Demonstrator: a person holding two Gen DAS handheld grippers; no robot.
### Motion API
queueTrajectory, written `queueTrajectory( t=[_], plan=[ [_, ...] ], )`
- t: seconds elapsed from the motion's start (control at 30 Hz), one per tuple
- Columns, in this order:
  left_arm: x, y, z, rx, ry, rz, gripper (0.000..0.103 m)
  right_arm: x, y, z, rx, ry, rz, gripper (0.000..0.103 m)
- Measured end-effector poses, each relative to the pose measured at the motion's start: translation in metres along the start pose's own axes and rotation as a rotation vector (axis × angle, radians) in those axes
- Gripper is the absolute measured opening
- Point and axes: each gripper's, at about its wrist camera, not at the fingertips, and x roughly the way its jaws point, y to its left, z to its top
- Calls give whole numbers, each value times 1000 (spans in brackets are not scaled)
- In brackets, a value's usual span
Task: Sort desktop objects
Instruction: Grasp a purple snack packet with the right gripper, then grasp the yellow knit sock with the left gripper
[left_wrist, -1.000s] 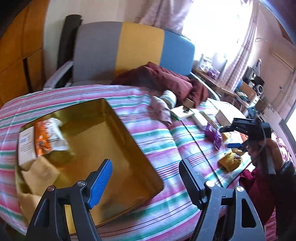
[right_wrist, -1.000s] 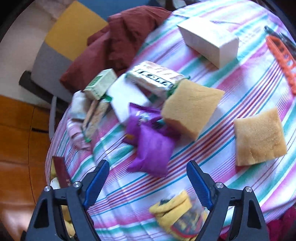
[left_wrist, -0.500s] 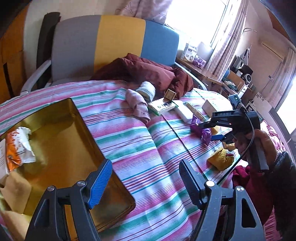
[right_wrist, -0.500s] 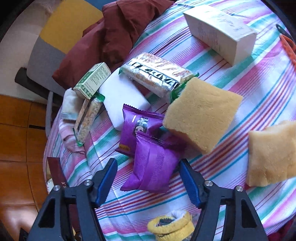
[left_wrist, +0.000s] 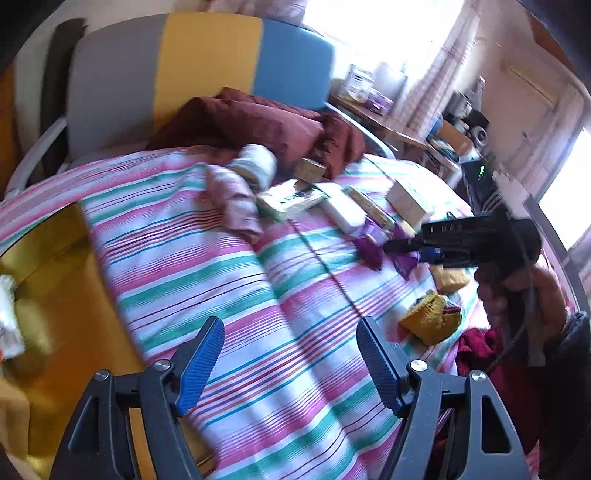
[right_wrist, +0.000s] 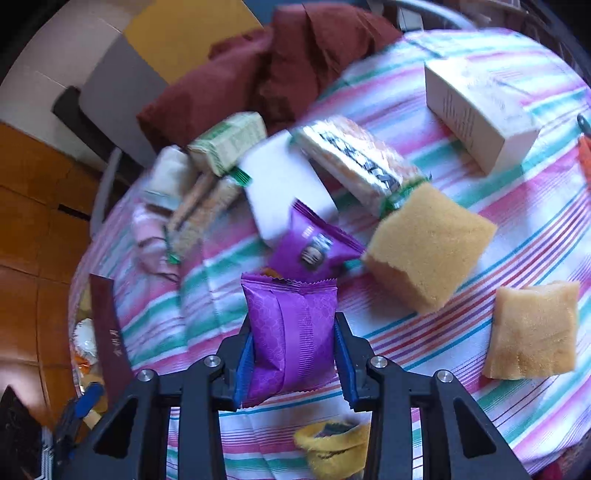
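Note:
In the right wrist view my right gripper is shut on a purple snack packet, its blue pads pressing both sides. A second purple packet lies just beyond it on the striped tablecloth. The left wrist view shows that same right gripper, held by a hand, at the purple packets on the far right. My left gripper hangs open over bare striped cloth with nothing between its fingers. The gold tray sits to its left, partly cut off.
Two yellow sponges, a white box, a silver snack bar, a white block and a green carton crowd the cloth. A yellow sock lies near the front edge. A maroon cloth drapes from the chair behind.
My right gripper moved in over the purple packet and closed on it. My left gripper swung right, away from the gold tray, which now shows only at the left edge.

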Motion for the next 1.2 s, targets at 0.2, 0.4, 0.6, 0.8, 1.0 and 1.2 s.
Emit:
queueTrajectory(
  t=[0.2, 0.4, 0.6, 0.8, 1.0, 1.2],
  plan=[
    [38, -41, 10, 129, 57, -93, 75, -35, 2, -2, -6, -133, 75, 39],
    [67, -94, 11, 292, 88, -238, 77, -65, -10, -1, 34, -230, 109, 39],
    [89, -140, 6, 439, 134, -294, 86, -74, -18, 1, 51, -272, 99, 39],
    [116, -160, 3, 475, 175, -262, 88, -71, -18, 4, 47, -270, 91, 39],
    [132, -151, -3, 385, 214, -328, 69, -70, -18, 6, 37, -271, 77, 39],
    [118, -135, -5, 313, 178, -334, 53, -68, -12, 6, 2, -270, 59, 39]
  ],
)
